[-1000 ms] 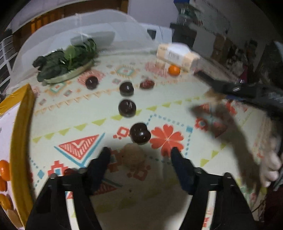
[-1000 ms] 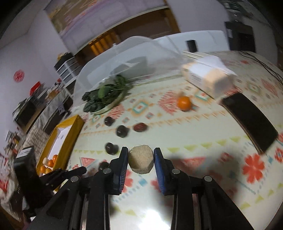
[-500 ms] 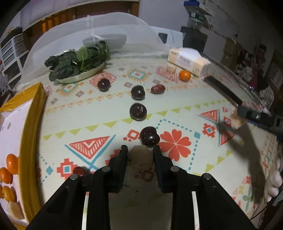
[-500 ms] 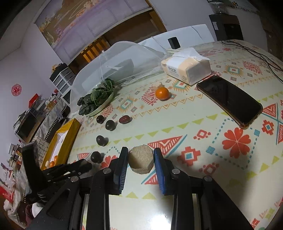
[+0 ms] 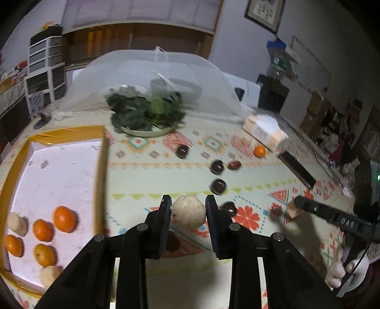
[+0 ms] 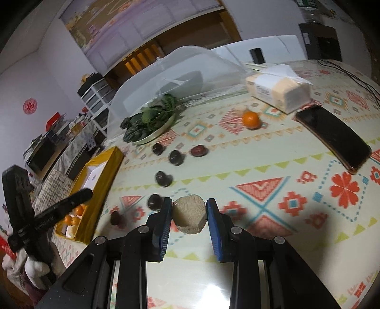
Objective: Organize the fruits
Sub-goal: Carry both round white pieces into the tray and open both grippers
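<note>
I can read very little here. On the side of the right gripper (image 5: 293, 210), seen from my left wrist camera, pale letters read roughly "DAS", though I cannot be sure of them. The tissue pack (image 6: 277, 91) carries dark print on its side, too blurred for me to make out in either view. A round red sign (image 6: 30, 106) hangs on the far wall, and a framed picture (image 5: 263, 13) too; I cannot read either
</note>
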A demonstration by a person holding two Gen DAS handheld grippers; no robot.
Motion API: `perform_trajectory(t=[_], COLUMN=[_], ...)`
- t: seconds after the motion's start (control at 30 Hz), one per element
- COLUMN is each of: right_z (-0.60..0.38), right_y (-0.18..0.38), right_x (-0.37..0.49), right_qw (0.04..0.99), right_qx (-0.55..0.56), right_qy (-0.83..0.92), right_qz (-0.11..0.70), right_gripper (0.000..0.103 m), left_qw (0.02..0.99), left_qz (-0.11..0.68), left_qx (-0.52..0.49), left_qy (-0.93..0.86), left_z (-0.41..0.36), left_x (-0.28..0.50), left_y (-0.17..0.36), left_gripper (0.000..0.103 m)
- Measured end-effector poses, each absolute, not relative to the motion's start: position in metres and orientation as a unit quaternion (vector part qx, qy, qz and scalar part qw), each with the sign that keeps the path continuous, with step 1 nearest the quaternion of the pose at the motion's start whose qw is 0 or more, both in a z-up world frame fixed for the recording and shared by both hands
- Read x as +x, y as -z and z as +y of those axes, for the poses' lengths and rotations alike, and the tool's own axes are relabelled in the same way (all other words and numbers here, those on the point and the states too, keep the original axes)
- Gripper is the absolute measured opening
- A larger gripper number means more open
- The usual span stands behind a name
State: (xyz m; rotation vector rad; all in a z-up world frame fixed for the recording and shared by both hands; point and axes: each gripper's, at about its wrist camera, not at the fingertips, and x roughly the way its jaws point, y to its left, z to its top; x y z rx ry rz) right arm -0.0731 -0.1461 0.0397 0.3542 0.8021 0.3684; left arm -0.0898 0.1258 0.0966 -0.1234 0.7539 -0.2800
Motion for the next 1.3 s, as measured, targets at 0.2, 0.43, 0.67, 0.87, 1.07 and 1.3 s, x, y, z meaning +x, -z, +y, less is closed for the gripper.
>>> perform_trajectory(t=[0.2,0.43,0.67,0.87,1.07,1.3], right_z=[-0.089,0.019,0.121,0.171,0.206,0.222], right_y=[-0.06,-0.069,-0.059,-0.052,-0.04,-0.022], right_x=[-0.062,-0.04,-0.024,-0.008,0.02,0.035], right_qw=[0.875,0.83,0.796,0.808,0.819,0.817], right_qx=[0.15,0.13,0.087,0.039,0.004,-0.007], right_qy=[-0.237,-0.353,-0.411,-0.395,-0.367,-0.353], right_qz=[0.394,0.412,0.436,0.436,0.441,0.457], right_gripper=[0.032,0.032,0.032,0.032,0.032,0.032], left_qw=[0.928,0.931,0.924,0.913,0.901,0.893], left_qz=[0.353,0.354,0.362,0.379,0.404,0.412], left_qx=[-0.071,-0.087,-0.123,-0.142,-0.149,-0.177], left_qy=[0.093,0.02,-0.027,-0.049,-0.044,-0.038], left_z=[0.176,0.254,0.325,0.357,0.365,0.374], left_x=[-0.093,-0.097,-0.091,-0.068,-0.04,-0.037], left_y=[-0.105,-0.102,-0.094,-0.079,-0.062,-0.056], left_gripper=[0.028,0.028,0.028,0.028,0.028,0.029])
